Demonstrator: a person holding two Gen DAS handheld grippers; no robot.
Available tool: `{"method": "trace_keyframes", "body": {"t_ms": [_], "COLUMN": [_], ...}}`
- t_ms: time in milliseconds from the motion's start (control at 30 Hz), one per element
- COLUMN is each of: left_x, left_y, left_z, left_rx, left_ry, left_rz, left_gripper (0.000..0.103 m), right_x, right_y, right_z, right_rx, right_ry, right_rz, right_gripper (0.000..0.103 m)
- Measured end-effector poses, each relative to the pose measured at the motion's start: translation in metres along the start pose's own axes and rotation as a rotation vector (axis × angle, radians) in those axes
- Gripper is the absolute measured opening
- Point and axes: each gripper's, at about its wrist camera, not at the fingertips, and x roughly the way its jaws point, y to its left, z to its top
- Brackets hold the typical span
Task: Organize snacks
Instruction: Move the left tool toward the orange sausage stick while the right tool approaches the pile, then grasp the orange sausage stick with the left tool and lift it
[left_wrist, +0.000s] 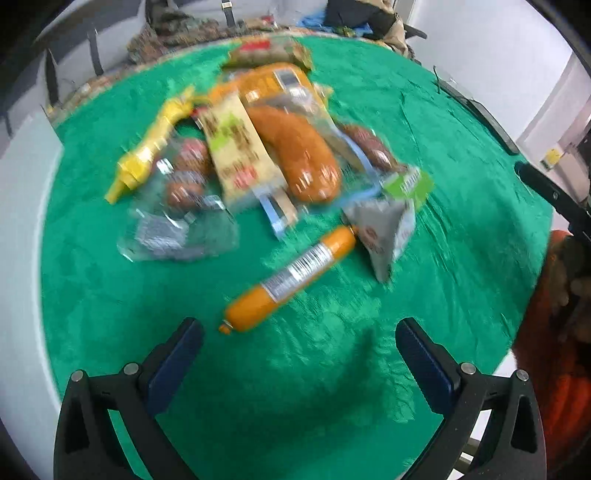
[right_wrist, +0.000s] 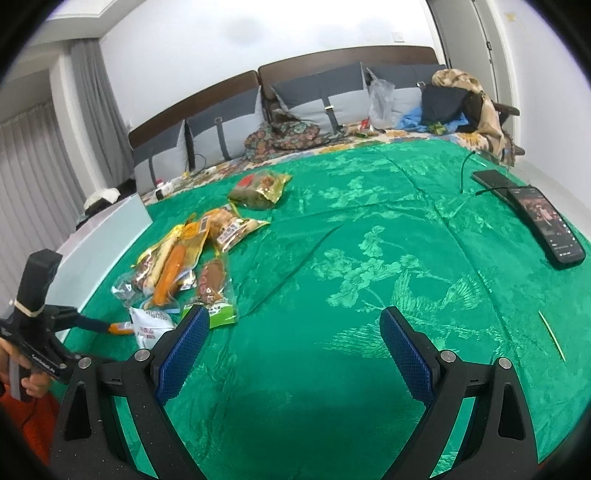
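The left wrist view is blurred. My left gripper (left_wrist: 301, 341) hangs open just above the green cloth (left_wrist: 314, 387), with an orange sausage stick (left_wrist: 291, 273) lying a little ahead of its left finger. Beyond the stick is a grey-white triangular packet (left_wrist: 380, 232), then a heap of snack packs (left_wrist: 266, 147): a yellow one, a beige one, a clear pack of brown pieces and a long orange sausage. My right gripper (right_wrist: 295, 332) is open and empty over bare cloth. The heap (right_wrist: 184, 254) lies to its left. A gold packet (right_wrist: 258, 190) sits apart, farther back.
Two phones (right_wrist: 546, 225) and a cable lie at the cloth's right edge, with a thin green stick (right_wrist: 550, 334) nearer. A white box (right_wrist: 103, 236) borders the left side. Cushions, clothes and a bag (right_wrist: 380, 96) line the back. A hand (right_wrist: 33, 384) holds the left tool.
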Motion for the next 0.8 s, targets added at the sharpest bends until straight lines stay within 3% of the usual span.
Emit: {"method": "trace_keyframes", "body": {"t_ms": [100,167,200,233,267,367,467,567,600,667,700,733,800], "left_x": [0.005,0.018,0.023,0.023,0.026,0.025,0.019,0.013,0.014,0.016,0.018,0.022,0.021], "left_y": [-0.007,-0.008,-0.01,-0.009,-0.007,-0.012,-0.03,-0.035,-0.034,-0.034,-0.036,-0.037,-0.039], "left_z": [0.011,0.021,0.022,0.025,0.028,0.022,0.001,-0.01,-0.012,-0.012,-0.011,-0.01,-0.008], "left_rx": [0.073,0.11,0.115,0.098,0.079,0.04,0.035,-0.035,-0.062,-0.083,-0.082,-0.077,-0.089], "left_ry": [-0.009,0.021,0.039,0.019,0.028,0.038,0.044,0.032,0.02,-0.013,-0.027,-0.036,-0.066], "left_rz": [0.11,0.137,0.134,0.11,0.095,0.041,0.047,0.082,0.106,0.154,0.172,0.176,0.124], "left_gripper": [0.097,0.07,0.07,0.062,0.048,0.025,0.021,0.024,0.029,0.064,0.066,0.065,0.036], "right_x": [0.006,0.009,0.009,0.008,0.005,0.001,0.002,0.008,0.01,0.016,0.018,0.019,0.019], "right_y": [-0.002,-0.004,-0.004,-0.004,-0.004,-0.007,-0.013,-0.018,-0.018,-0.017,-0.015,-0.013,-0.006], "right_z": [-0.001,-0.002,-0.002,-0.003,-0.003,-0.003,-0.002,-0.001,-0.001,-0.002,-0.004,-0.005,-0.007], "right_rx": [0.017,0.027,0.027,0.025,0.021,0.024,0.049,0.088,0.1,0.113,0.109,0.101,0.075], "right_ry": [0.019,0.037,0.043,0.043,0.039,0.029,0.03,0.06,0.075,0.113,0.133,0.143,0.158], "right_rz": [-0.001,-0.003,-0.004,-0.004,-0.008,-0.017,-0.023,-0.012,-0.002,0.022,0.034,0.039,0.046], "right_gripper": [0.095,0.095,0.095,0.095,0.095,0.095,0.095,0.095,0.095,0.095,0.095,0.095,0.095]}}
